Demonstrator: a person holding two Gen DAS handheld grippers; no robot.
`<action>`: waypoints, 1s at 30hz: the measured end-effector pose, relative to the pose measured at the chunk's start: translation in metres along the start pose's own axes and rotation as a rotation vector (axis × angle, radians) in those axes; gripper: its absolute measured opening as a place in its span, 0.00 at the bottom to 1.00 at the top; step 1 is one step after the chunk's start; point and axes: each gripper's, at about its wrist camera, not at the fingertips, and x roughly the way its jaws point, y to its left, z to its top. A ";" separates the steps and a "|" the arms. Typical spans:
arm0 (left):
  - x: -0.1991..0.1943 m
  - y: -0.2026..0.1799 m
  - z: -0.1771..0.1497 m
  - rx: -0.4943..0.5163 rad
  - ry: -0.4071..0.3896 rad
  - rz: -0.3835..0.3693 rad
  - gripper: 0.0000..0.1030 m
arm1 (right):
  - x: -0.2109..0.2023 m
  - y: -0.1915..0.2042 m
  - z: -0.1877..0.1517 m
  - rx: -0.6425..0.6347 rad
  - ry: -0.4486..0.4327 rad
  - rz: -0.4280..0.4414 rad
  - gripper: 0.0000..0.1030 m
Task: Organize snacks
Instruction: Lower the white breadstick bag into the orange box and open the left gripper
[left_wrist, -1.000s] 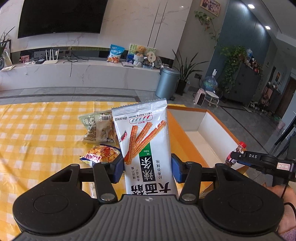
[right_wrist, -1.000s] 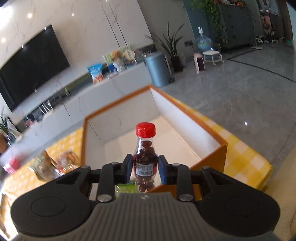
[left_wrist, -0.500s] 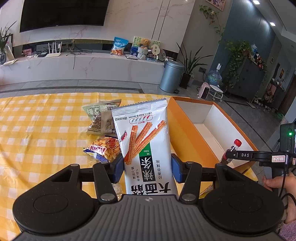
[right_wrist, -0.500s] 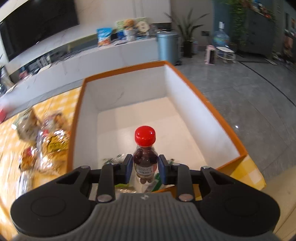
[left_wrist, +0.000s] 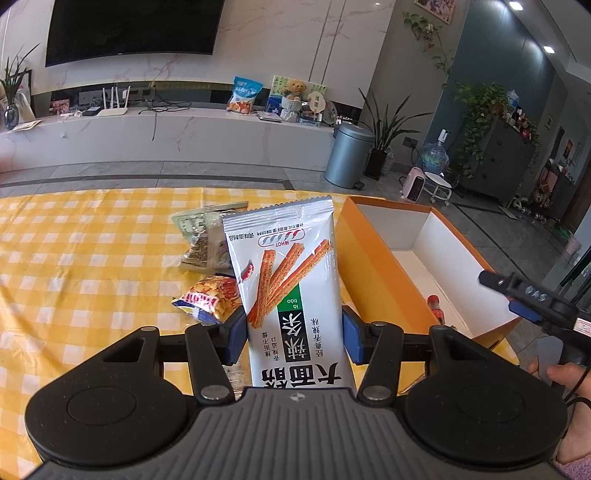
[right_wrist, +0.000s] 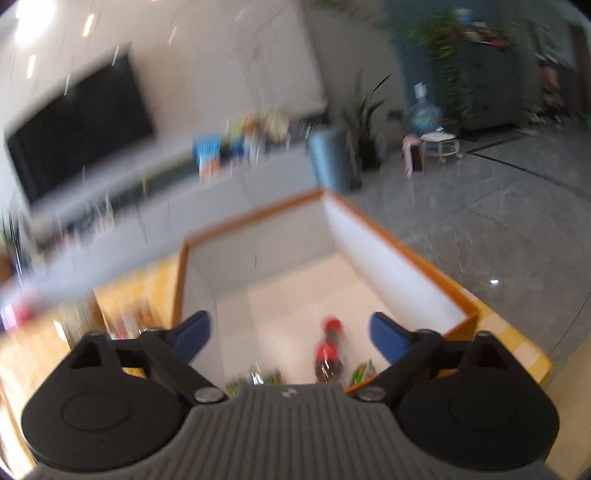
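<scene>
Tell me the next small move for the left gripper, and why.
Probably carry the snack packet to the right, over the orange box, then let go. The left gripper is shut on the packet, held upright above the checked tablecloth. The right gripper is opening, nothing pressed between its pads, and the small bottle already lies inside the box.

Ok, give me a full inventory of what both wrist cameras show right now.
White spicy-stick snack packet: 1, white with orange sticks, upright between the left pads.
Green-and-clear snack bag: 1, on the yellow checked tablecloth.
Orange-and-blue cracker bag: 1, on the cloth, nearer the camera.
Orange-rimmed white box: 1, on the table's right.
Red-capped small bottle: 1, dark contents, inside the box.
Green wrappers: blurred, box's near end.
Left gripper: shut on the packet.
Right gripper: jaws opening, clear of the bottle.
Hand: 1, on the right gripper's handle.
</scene>
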 end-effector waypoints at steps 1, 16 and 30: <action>0.001 -0.004 0.000 0.005 0.000 -0.008 0.58 | -0.004 -0.008 -0.001 0.049 -0.031 0.014 0.94; 0.063 -0.095 0.030 0.115 0.054 -0.198 0.58 | -0.020 -0.045 -0.009 0.307 -0.175 -0.017 0.94; 0.160 -0.141 0.033 0.024 0.190 -0.285 0.55 | -0.026 -0.061 -0.014 0.432 -0.233 -0.015 0.94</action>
